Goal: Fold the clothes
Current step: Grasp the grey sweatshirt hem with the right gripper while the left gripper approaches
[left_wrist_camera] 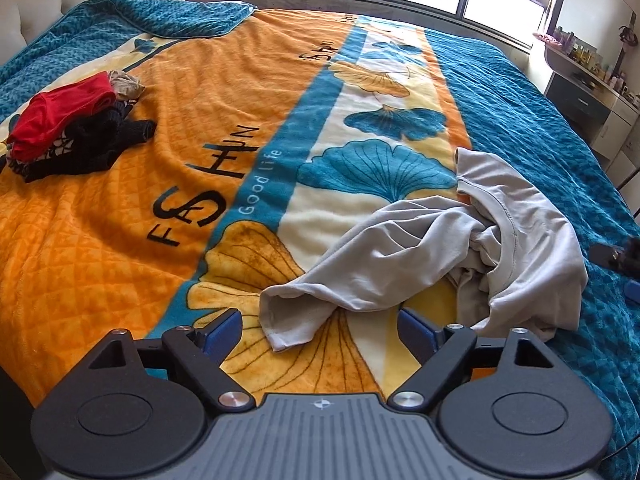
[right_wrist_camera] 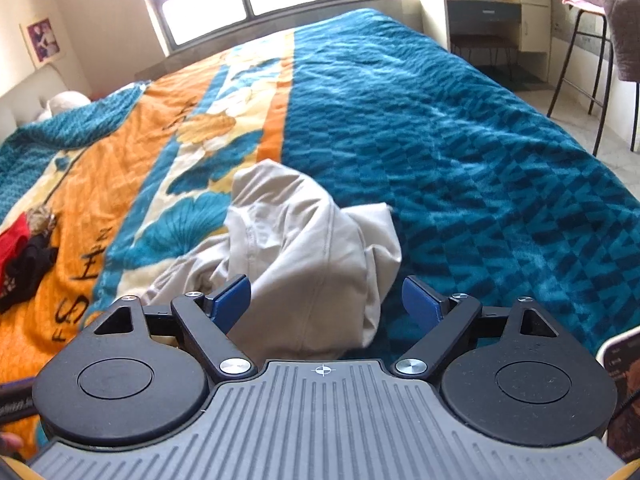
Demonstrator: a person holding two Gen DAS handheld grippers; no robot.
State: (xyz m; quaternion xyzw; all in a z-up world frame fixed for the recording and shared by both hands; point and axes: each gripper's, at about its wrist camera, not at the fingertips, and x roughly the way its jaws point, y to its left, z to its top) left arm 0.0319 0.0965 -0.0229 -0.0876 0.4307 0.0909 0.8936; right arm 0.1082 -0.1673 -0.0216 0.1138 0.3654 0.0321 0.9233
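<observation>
A crumpled light grey shirt (left_wrist_camera: 460,248) lies on the bed, one sleeve end stretched toward my left gripper (left_wrist_camera: 320,330). That gripper is open, its blue pads apart just short of the sleeve cuff (left_wrist_camera: 280,320). In the right wrist view the same grey shirt (right_wrist_camera: 304,256) is bunched up directly ahead of my right gripper (right_wrist_camera: 326,302), which is open with fabric lying between and just beyond its pads. The right gripper's dark tip (left_wrist_camera: 618,256) shows at the right edge of the left wrist view.
A pile of red and black clothes (left_wrist_camera: 68,128) sits at the far left of the orange, teal and cream blanket (left_wrist_camera: 140,220). A desk with small bottles (left_wrist_camera: 592,76) and a tall stool (right_wrist_camera: 596,52) stand to the right of the bed. Windows run along the far wall.
</observation>
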